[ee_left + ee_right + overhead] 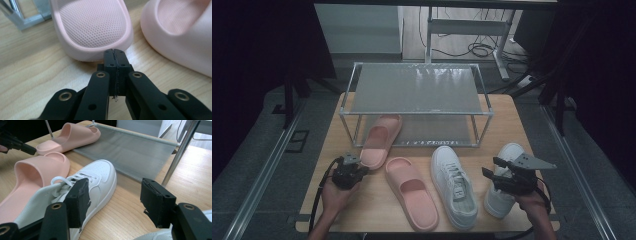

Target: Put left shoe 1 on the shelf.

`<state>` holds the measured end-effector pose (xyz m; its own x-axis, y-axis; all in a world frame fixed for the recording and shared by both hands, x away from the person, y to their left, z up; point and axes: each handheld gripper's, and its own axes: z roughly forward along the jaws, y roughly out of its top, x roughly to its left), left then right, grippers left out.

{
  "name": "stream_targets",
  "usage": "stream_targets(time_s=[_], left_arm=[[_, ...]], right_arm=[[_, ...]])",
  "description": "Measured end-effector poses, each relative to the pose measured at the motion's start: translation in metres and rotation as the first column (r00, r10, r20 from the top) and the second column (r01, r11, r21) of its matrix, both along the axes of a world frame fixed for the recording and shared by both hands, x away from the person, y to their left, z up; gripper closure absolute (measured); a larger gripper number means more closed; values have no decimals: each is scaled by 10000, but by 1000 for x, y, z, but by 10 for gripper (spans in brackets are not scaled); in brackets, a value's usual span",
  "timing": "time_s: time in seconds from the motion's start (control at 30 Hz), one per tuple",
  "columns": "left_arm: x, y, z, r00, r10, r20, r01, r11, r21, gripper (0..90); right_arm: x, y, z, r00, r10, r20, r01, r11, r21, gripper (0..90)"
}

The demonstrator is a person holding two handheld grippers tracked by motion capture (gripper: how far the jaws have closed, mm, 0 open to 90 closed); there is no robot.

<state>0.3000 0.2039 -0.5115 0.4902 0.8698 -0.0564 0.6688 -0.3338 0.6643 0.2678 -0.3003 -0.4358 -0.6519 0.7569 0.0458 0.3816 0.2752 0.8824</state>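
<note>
1. The left gripper [360, 169] has its jaws pressed together with nothing between them, its tip right at the heel rim of the far pink slide [91, 27], which lies at about 10 o'clock on the table [347, 210]. Whether tip and rim touch, I cannot tell.
2. The right gripper [492, 167] has its jaws standing apart and empty, hovering over the right white sneaker [507, 152] at 4 o'clock.
3. Progress, as I judge it: just begun. That slide lies with its toe on the lower shelf of the rack [417, 90], at 12 o'clock, and its heel on the table; the top shelf is bare.
4. Left to do: the near pink slide [412, 192] and the left white sneaker [454, 185], both around 6 o'clock, plus the right sneaker.
5. Count: two pink slides, two white sneakers, one two-shelf rack, two grippers.
</note>
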Motion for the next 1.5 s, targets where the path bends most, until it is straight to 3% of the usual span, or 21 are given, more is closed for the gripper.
stream_targets(time_s=[0.77, 0.93, 1.27, 1.5], left_arm=[[38, -18, 3, 10000, -25, -18, 25, 9999, -118, 900], [37, -19, 4, 10000, -69, 21, 69, 9999, -138, 900], [32, 4, 4, 9995, 322, 5, -322, 9995, -19, 900], [38, 3, -1, 9995, 320, -52, -320, 9995, -27, 900]], right_arm=[[1, 0, -1, 10000, -12, -11, 12, 10000, -14, 404], [1, -1, -1, 10000, -22, -23, 22, 10000, 0, 404], [1, -1, 0, 10000, -21, 1, 21, 10000, -25, 404], [1, 0, -1, 10000, -19, -24, 19, 10000, -18, 404]])
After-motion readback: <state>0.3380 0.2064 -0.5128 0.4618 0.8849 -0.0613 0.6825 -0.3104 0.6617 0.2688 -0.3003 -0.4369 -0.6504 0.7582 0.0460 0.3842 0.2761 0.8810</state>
